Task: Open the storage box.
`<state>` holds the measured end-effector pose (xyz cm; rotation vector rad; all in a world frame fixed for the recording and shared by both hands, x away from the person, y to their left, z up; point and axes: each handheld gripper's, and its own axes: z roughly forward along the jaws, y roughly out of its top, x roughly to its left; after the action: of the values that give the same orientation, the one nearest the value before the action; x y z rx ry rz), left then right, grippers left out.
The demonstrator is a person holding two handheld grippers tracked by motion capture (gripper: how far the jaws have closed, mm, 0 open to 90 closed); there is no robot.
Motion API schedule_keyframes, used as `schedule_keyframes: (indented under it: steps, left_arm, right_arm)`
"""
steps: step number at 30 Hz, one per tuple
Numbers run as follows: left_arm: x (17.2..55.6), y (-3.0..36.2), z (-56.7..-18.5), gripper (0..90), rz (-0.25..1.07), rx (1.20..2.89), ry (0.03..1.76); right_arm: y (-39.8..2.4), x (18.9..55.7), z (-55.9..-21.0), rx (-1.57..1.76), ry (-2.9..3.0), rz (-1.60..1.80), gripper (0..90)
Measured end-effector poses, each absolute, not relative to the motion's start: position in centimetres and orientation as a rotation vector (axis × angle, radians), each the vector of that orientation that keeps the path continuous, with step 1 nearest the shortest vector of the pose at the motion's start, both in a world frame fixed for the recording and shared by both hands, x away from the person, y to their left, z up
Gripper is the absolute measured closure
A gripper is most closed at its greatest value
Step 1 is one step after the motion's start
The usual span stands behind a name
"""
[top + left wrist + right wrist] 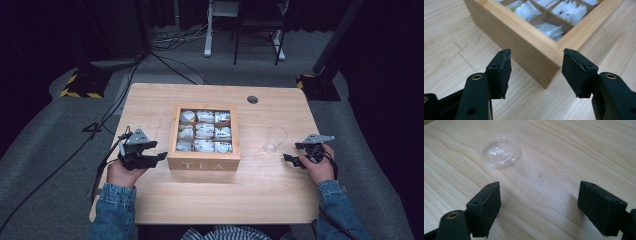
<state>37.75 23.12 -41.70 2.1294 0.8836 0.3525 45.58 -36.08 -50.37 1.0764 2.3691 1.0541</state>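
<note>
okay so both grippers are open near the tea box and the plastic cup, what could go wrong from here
Two risks, both guesses. The left gripper stands open facing a corner of the tea box; closing in there could shove the box rather than reach a tea bag. The clear cup stands upright just ahead of the open right gripper; it looks light, so a glancing jaw could tip it over.

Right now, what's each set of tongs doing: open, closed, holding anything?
Left tongs: open, holding nothing, aimed at the tea box corner.
Right tongs: open, holding nothing, short of the clear cup.
</note>
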Motion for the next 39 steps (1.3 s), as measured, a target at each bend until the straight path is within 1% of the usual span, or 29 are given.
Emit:
schedule_keyframes:
  steps: [7,15,22,25,27,30,33,39]
  left_arm:
    - [37.6,21.9,-41.4,40.0,0.314,2.161,0.831]
    - [38.0,21.0,-42.3,34.7,0.255,2.193,0.836]
    - [38.4,20.4,-43.1,34.5,0.226,2.255,0.858]
    - [38.5,20.2,-43.4,37.9,0.225,2.276,0.866]
    - [38.4,20.1,-43.4,40.5,0.251,2.283,0.872]
    - [38.3,20.3,-43.3,49.7,0.269,2.292,0.87]
    - [38.1,20.2,-43.3,53.1,0.297,2.305,0.863]
    - [38.0,20.4,-43.1,59.2,0.303,2.315,0.849]
  right_arm:
    - [-36.1,45.6,-50.4,1.076,2.369,1.054,19.0]
    - [-36.1,45.6,-50.4,1.077,2.369,1.054,19.0]
    - [-36.1,45.6,-50.4,1.077,2.369,1.054,19.0]
    - [-36.1,45.6,-50.4,1.077,2.369,1.054,19.0]
    - [-36.1,45.6,-50.4,1.077,2.369,1.054,19.0]
    - [-36.1,45.6,-50.4,1.077,2.369,1.054,19.0]
    - [-36.1,45.6,-50.4,1.077,2.369,1.054,19.0]
    - [-36.1,45.6,-50.4,1.077,2.369,1.054,19.0]
